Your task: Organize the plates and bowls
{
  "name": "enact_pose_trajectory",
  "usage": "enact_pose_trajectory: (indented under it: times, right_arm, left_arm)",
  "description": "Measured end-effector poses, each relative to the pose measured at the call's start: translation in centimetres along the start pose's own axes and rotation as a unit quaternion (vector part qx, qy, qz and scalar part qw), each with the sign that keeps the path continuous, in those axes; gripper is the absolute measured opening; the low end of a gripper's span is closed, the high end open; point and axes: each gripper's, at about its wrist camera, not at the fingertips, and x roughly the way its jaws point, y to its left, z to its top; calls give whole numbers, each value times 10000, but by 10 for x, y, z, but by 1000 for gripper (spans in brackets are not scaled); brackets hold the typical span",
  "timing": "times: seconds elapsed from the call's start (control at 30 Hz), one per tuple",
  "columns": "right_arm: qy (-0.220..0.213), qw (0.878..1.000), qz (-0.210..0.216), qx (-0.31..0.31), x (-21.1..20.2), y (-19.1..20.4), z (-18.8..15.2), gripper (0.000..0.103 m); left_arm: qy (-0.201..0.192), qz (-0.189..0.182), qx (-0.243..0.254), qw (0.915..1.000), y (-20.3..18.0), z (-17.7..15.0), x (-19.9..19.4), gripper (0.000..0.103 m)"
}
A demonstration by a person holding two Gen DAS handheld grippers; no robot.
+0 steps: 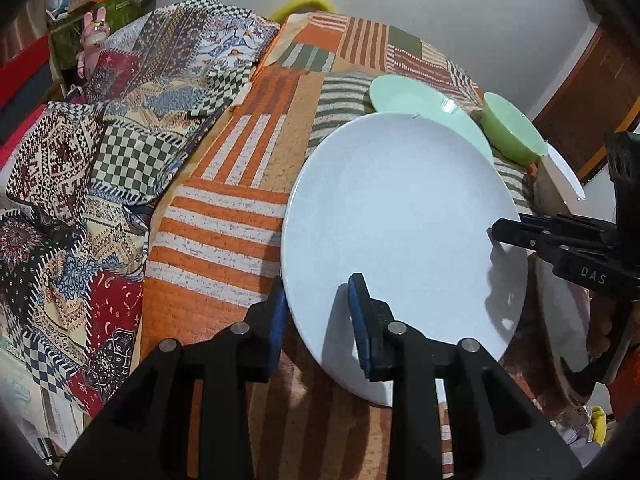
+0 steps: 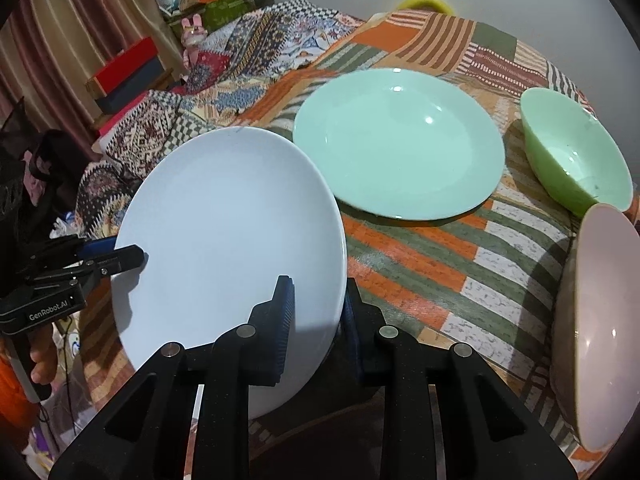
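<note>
Both my tongs, left (image 1: 318, 316) and right (image 2: 316, 316), pinch the white plate (image 2: 228, 240), apparently lifted. Next: stack onto green plate (image 2: 400, 144), release level.

Both grippers clamped on one plate rim, from opposite sides

The left gripper (image 1: 320, 300) fills the bottom of its own view, its blue-padded fingers (image 1: 362, 320) closed over the near edge of the white plate (image 1: 400, 216), one above the rim and one below. The right gripper (image 2: 316, 304) does likewise at the bottom of its view. Each shows in the other's camera, at the right edge and at the left edge, pinching the rim. A hand (image 2: 40, 356) grips the left handle at lower left.
</note>
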Motion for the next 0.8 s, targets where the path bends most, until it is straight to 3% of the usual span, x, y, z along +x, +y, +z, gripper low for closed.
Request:
enact_pose_trajectory:
  times: [0.43,0.8]
  right_arm:
    - [-471,9989,14,9,-42,2,-9,22]
    - [-791,9968,-3,130,-77,-9,-25,22]
  left_arm:
    - [-511,31,188,9985,-29,6,-48,30]
    - [-633,-57,354,9973,-60,0,-68,30]
